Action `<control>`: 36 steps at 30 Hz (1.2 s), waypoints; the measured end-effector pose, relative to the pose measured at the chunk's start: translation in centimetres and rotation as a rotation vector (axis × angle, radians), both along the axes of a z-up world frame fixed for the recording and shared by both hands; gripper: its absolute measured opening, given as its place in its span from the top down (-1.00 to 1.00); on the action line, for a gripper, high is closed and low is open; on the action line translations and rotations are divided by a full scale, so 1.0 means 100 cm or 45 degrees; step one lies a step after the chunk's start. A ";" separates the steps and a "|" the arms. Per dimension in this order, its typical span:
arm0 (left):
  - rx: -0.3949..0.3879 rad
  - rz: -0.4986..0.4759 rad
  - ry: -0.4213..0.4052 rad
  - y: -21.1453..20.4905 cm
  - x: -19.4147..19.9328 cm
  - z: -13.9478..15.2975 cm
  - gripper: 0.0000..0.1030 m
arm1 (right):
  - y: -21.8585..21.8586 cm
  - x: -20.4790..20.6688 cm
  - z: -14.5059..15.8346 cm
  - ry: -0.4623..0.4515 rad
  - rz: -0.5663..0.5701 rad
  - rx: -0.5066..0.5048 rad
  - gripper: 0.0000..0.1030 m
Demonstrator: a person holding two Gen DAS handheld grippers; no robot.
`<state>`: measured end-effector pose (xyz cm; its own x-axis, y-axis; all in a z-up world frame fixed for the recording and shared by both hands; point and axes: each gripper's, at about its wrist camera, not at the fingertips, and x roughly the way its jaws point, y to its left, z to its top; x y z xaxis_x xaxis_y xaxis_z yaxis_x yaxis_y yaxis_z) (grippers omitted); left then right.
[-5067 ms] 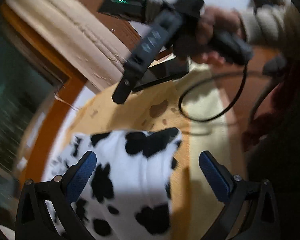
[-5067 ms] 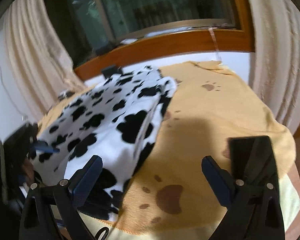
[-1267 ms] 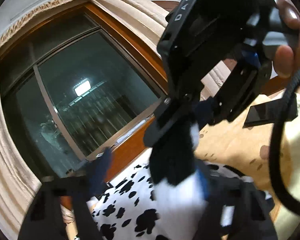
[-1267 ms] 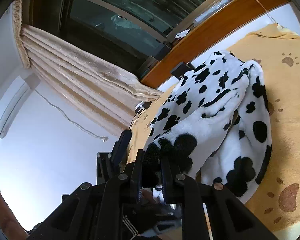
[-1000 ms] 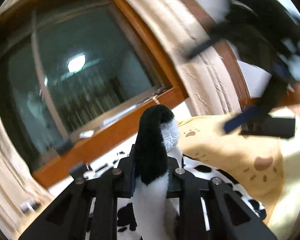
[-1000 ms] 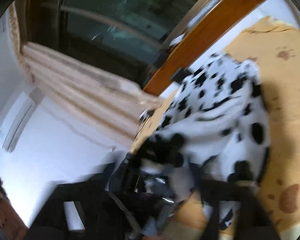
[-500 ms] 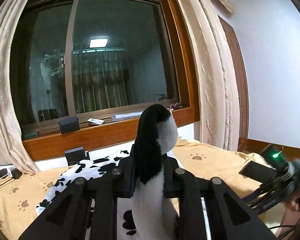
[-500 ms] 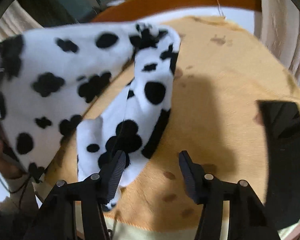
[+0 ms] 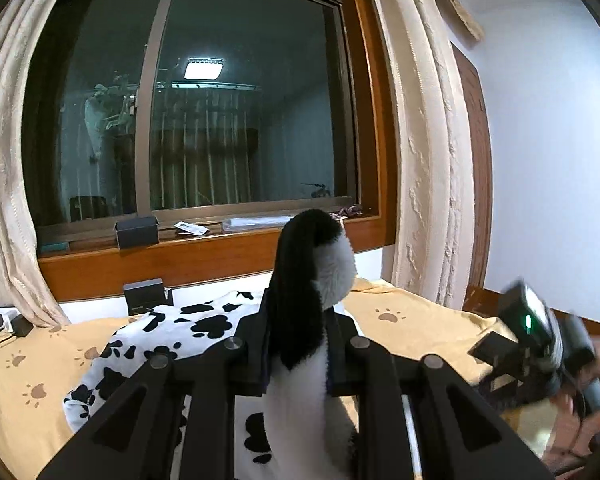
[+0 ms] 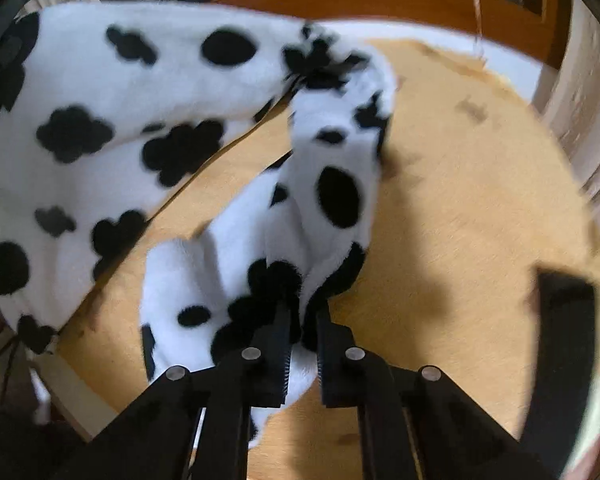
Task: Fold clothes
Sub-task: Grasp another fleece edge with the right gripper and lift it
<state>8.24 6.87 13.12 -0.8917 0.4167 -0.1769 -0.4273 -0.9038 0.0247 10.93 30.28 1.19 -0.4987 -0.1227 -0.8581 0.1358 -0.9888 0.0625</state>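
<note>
**A:** So where's the cow-print fleece (image 9: 188, 328) at right now?

**B:** Most of it is spread on the yellow paw-print blanket (image 9: 412, 328), below the window (image 9: 204, 104). One corner is clamped tight in the left gripper (image 9: 298, 344) and held upright, fuzzy tip poking above the fingers.

**A:** And the other tool?

**B:** Right gripper (image 10: 302, 320) is pinched on a black-spotted edge of the same fleece (image 10: 332, 184), low over the blanket (image 10: 460, 200). A big flap is seen lifted off to the left. A dark flat object (image 10: 564, 344) is lying at the right edge, too blurred to be identified.
</note>
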 end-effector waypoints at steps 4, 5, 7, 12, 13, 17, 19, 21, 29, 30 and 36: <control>0.002 -0.071 -0.014 0.010 0.007 0.006 0.59 | 0.031 -0.005 0.043 0.196 -0.104 0.338 0.79; -0.002 -0.094 -0.017 0.015 0.009 0.007 0.59 | 0.040 -0.008 0.051 0.241 -0.143 0.442 0.79; -0.023 -0.161 -0.035 0.028 0.013 0.007 0.59 | 0.063 -0.015 0.066 0.324 -0.237 0.646 0.79; -0.121 -0.391 -0.151 0.077 0.021 -0.009 0.58 | 0.113 -0.025 0.094 0.498 -0.474 0.971 0.80; -0.154 -0.447 -0.191 0.088 0.021 -0.017 0.58 | 0.116 -0.025 0.096 0.537 -0.505 1.043 0.80; -0.291 -0.643 -0.366 0.131 0.023 -0.055 0.58 | 0.116 -0.035 0.086 0.627 -0.531 1.285 0.80; -0.321 -0.724 -0.464 0.145 0.021 -0.071 0.58 | 0.115 -0.045 0.073 0.621 -0.508 1.378 0.80; -0.325 -0.805 -0.582 0.154 0.017 -0.085 0.57 | 0.120 -0.056 0.057 0.587 -0.487 1.439 0.80; -0.259 -1.052 -0.846 0.154 0.007 -0.096 0.56 | 0.181 -0.052 0.030 0.278 -0.473 0.987 0.75; -0.268 -1.087 -0.864 0.155 0.006 -0.095 0.52 | 0.186 -0.046 0.029 0.252 -0.475 0.934 0.63; -0.255 -1.228 -0.925 0.157 -0.006 -0.074 -0.65 | 0.206 -0.007 0.040 0.268 -0.580 0.619 -0.37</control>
<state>7.62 22.59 5.73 0.0999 0.7603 -0.6418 -0.8922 -0.2170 -0.3960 10.25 50.88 5.14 -0.5710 0.5117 -0.6420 -0.3381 -0.8592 -0.3841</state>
